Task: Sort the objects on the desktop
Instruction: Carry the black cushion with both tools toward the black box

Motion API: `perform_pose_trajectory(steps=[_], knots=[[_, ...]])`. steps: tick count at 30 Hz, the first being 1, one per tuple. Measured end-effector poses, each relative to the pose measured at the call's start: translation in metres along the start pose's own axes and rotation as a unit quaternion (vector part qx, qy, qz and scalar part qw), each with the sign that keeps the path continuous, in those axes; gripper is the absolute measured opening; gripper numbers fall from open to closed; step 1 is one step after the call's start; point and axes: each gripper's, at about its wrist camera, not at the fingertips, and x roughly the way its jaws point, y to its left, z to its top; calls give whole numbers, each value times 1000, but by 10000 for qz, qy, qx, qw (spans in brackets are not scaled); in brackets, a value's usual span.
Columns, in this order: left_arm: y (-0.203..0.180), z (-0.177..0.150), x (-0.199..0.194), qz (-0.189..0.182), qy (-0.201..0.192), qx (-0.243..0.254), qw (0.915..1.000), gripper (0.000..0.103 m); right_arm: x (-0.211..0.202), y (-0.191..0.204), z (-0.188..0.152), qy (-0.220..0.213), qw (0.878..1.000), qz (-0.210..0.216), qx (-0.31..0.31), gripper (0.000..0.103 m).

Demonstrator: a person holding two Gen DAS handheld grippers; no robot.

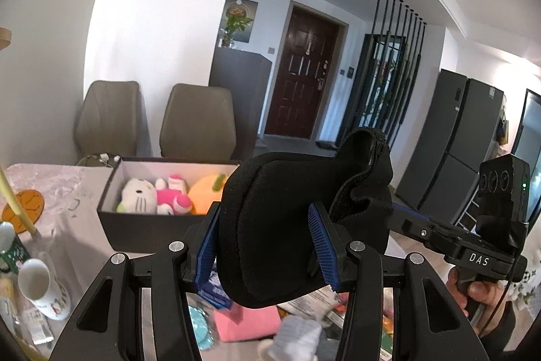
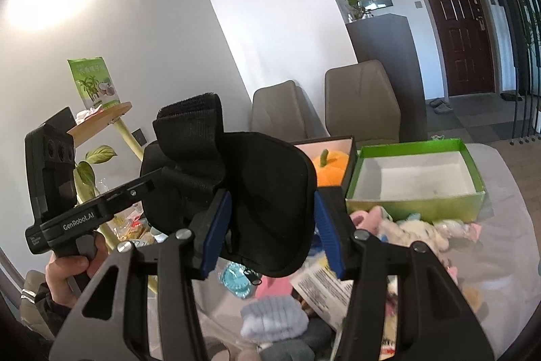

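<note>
Both grippers are closed on one black pad: the left gripper (image 1: pixel 270 246) pinches one padded lobe, the right gripper (image 2: pixel 270 229) the other, so the pad (image 1: pixel 280 225) hangs in the air between the blue fingers (image 1: pixel 319 227). It looks light, soft and foam-filled; its strap (image 2: pixel 192 120) flops freely above the fingers, so I judge the thick lobes are the better place to hold. Below the fingers lie socks (image 2: pixel 274 317) and a pink cloth (image 1: pixel 247 320). Beyond the fingertips stands a dark box (image 1: pixel 142 225) with plush toys, and a green box (image 2: pixel 416 175), empty, further right.
</note>
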Motion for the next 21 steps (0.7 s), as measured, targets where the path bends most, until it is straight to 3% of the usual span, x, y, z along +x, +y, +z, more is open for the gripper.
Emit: perform_pose_trajectory(steps=[7,21], knots=[[21,20,10,16,-152,-40,9999,50,26,1,21,-101,9999,66,13,51],[67,45,74,29,-51,-284,9996,50,90,-15,56,-346,9990,99,268,51]])
